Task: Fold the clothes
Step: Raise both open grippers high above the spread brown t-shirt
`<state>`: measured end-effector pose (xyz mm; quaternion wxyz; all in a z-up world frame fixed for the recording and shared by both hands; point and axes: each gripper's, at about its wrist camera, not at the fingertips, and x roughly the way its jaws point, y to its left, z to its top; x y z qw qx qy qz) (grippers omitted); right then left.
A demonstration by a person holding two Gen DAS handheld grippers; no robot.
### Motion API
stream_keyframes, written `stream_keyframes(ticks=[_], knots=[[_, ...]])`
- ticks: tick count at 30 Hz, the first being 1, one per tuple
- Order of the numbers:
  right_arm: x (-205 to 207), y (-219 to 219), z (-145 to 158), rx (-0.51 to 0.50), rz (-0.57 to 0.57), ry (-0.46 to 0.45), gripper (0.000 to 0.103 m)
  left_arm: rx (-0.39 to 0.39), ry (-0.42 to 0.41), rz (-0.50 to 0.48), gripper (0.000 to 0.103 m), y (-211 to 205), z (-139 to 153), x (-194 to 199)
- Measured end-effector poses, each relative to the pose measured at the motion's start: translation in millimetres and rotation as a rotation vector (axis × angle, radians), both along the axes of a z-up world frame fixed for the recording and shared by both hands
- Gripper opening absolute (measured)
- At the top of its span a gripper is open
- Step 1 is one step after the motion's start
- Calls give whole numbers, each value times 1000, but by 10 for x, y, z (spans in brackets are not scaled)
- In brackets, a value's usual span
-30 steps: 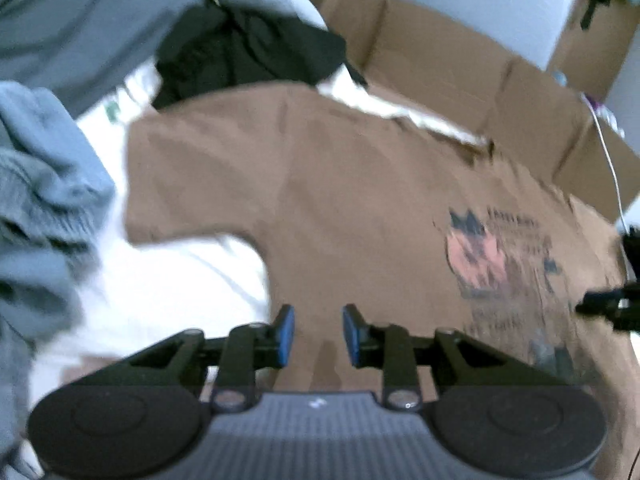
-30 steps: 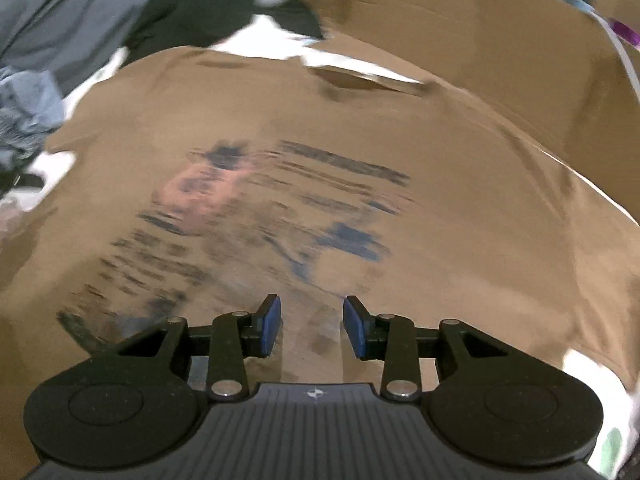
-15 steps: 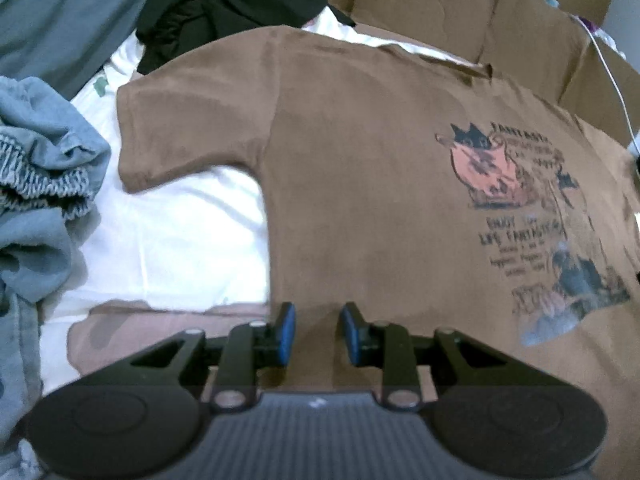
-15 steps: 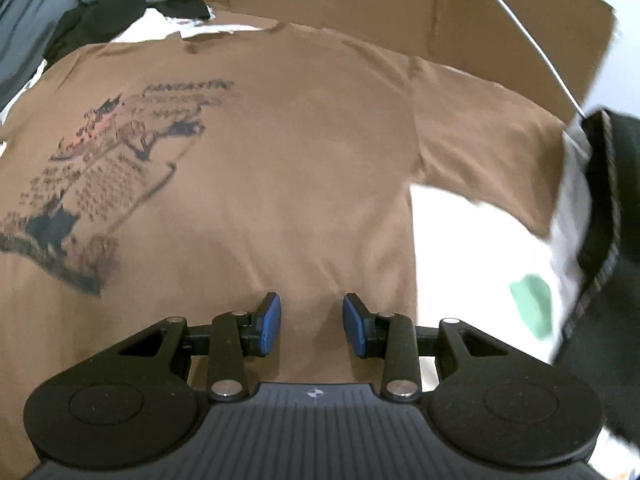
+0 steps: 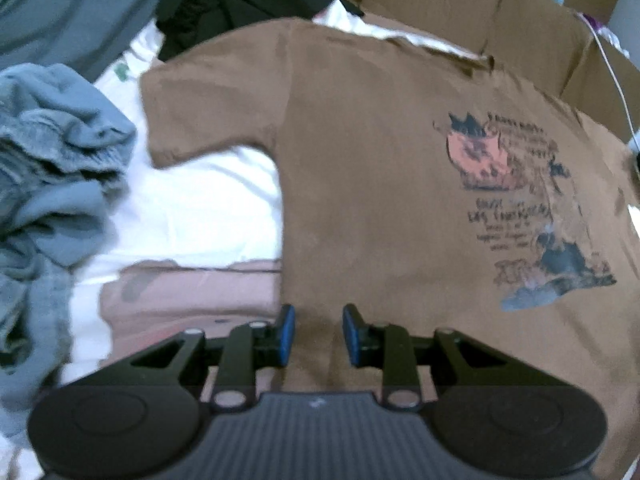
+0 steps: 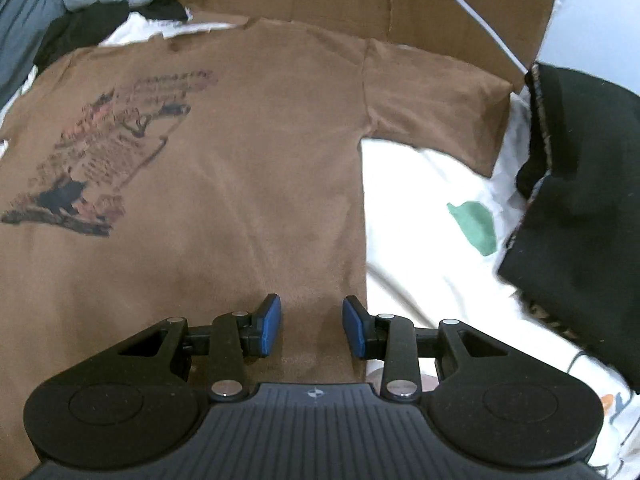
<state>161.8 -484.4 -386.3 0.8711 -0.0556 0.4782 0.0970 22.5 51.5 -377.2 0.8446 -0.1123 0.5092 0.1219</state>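
On the white sheet point(image 6: 416, 216) lies the brown T-shirt point(image 6: 248, 168), spread flat with its picture up. Over the shirt's bottom edge, the left gripper point(image 5: 316, 334) and right gripper point(image 6: 311, 326) each hang with jaws apart, holding nothing. Beside the shirt's sleeve sits a black cloth point(image 6: 588, 184).

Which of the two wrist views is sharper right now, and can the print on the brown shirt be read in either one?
Right wrist view: sharper, tongs crisp, brown shirt weave visible, though its print is smeared. Left wrist view: soft motion blur throughout, print lettering illegible, white sheet blown out; fisheye bends the cardboard edge.
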Motion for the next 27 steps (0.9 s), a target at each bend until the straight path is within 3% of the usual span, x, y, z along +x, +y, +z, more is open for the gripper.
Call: stream_keyframes(ticks=[2,7,11,16,20,23,27], knots=[[-27,-33,145,23,-15,-12,41,-13,-5,15,34,35,151,-31],[-102,-79,569,66,-61,-14,44,-1,-17,22,54,78,634,-86],[-88,-111,1001,112,-93,-21,61,-7,-24,28,60,113,1022,-103],[-10,-160,1493,161,-128,-14,67,-8,-35,3,75,120,1525,-81],[44,-219,1775,187,-171,-16,87,-13,-51,-15,89,135,1879,15],[81,-297,1951,196,-212,-19,89,-13,-51,-4,97,146,2132,92],[109,-385,2248,156,-241,-30,96,-72,-55,8,102,177,2385,172]])
